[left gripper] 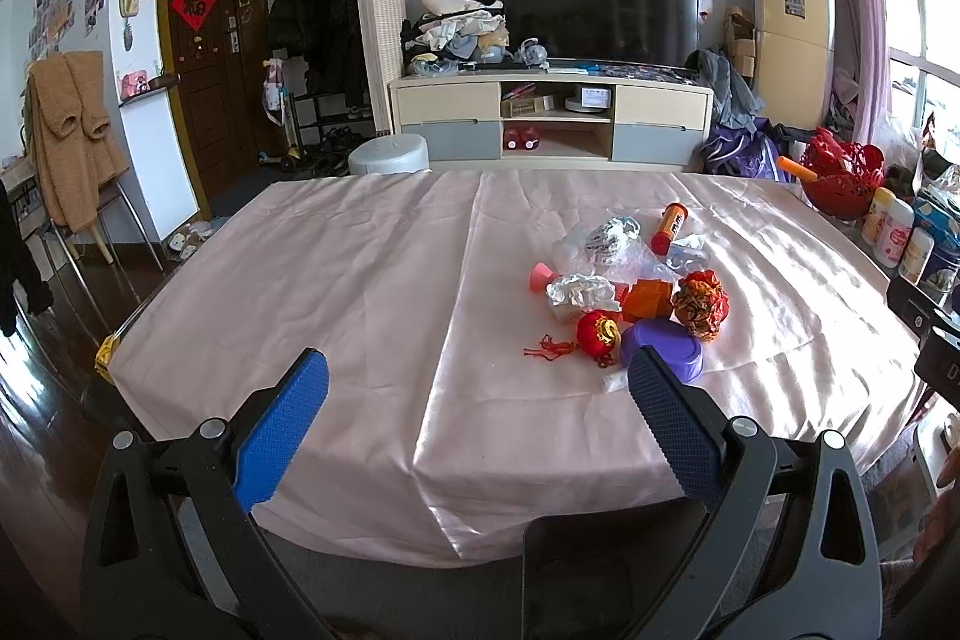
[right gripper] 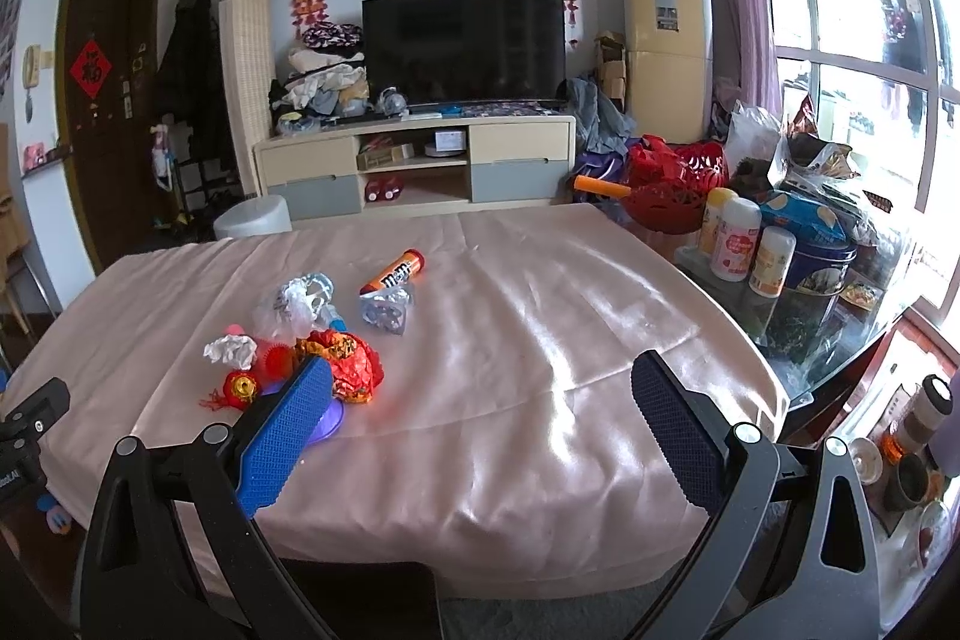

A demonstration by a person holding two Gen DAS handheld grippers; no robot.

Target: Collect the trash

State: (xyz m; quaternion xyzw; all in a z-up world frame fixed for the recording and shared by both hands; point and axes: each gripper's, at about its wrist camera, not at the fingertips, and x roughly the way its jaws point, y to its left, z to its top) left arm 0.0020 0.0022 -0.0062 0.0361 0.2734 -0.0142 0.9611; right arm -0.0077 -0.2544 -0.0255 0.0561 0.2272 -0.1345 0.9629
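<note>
A heap of trash lies on the pink tablecloth (left gripper: 336, 268): crumpled foil (left gripper: 579, 293), clear plastic wrap (left gripper: 606, 241), a red-gold crumpled wrapper (left gripper: 699, 304), a small red lantern ornament (left gripper: 599, 332), a purple lid (left gripper: 666, 346) and an M&M's tube (left gripper: 672, 227). My left gripper (left gripper: 477, 379) is open and empty, above the table's near edge, left of the heap. In the right wrist view the heap sits left of centre: wrapper (right gripper: 345, 361), foil (right gripper: 231, 349), tube (right gripper: 393, 275), blister pack (right gripper: 387, 310). My right gripper (right gripper: 480, 394) is open and empty, its left finger just in front of the wrapper.
Bottles and a blue tin (right gripper: 774, 262) stand on a glass side table at the right, with a red basket (right gripper: 666, 202) behind. A white stool (left gripper: 390, 154) stands beyond the table's far edge. A chair with a brown coat (left gripper: 72, 142) is at left.
</note>
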